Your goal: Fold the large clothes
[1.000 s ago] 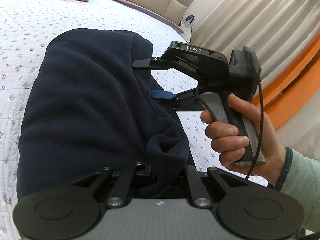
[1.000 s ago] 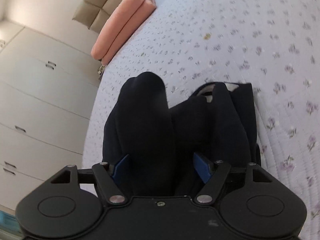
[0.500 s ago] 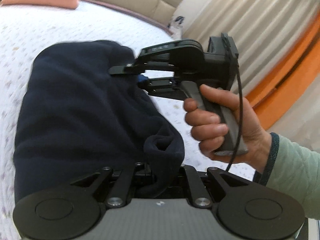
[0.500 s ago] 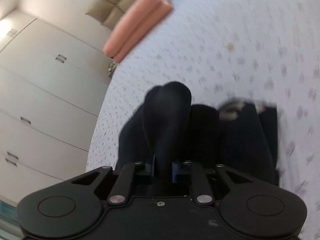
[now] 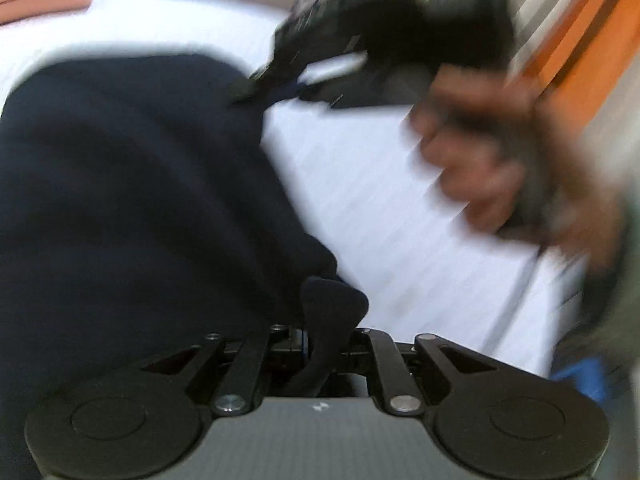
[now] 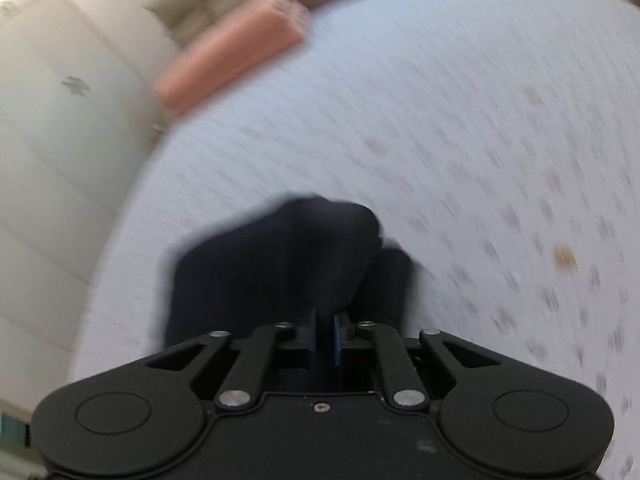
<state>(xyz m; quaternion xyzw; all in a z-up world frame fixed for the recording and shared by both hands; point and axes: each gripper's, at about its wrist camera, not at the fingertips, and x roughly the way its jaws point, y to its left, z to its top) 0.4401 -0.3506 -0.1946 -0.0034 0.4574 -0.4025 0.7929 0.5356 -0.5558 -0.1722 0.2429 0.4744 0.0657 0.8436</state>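
Two grippers each pinch the same dark navy garment (image 5: 132, 208), which lies in a broad heap on the bed (image 5: 368, 184), over its white quilt with small flower prints.

Left wrist view: the left gripper (image 5: 320, 344) has its jaws pressed together on a bunched fold of the navy cloth that sticks up between them. The rest of the garment spreads away to the left and up, filling most of the left half of the view. Beyond it the right gripper (image 5: 276, 88) reaches in from the upper right, its tips at the far right edge of the garment. It is held by the right hand (image 5: 492, 160), badly blurred, with a pale green sleeve (image 5: 628, 240) at the wrist. Behind are pale curtains (image 5: 560, 12) and an orange band (image 5: 592, 60).

Right wrist view: the right gripper (image 6: 325, 336) has its blue-padded jaws drawn close on a ridge of the navy cloth, which rises in a rounded hump just ahead of them. The quilt stretches beyond to the right. A pink folded blanket (image 6: 236, 64) lies near the head of the bed, next to a beige padded headboard (image 6: 192, 0), and white wardrobe doors (image 6: 60, 140) stand to the left, probably just past the bed's edge; blur makes that hard to judge.
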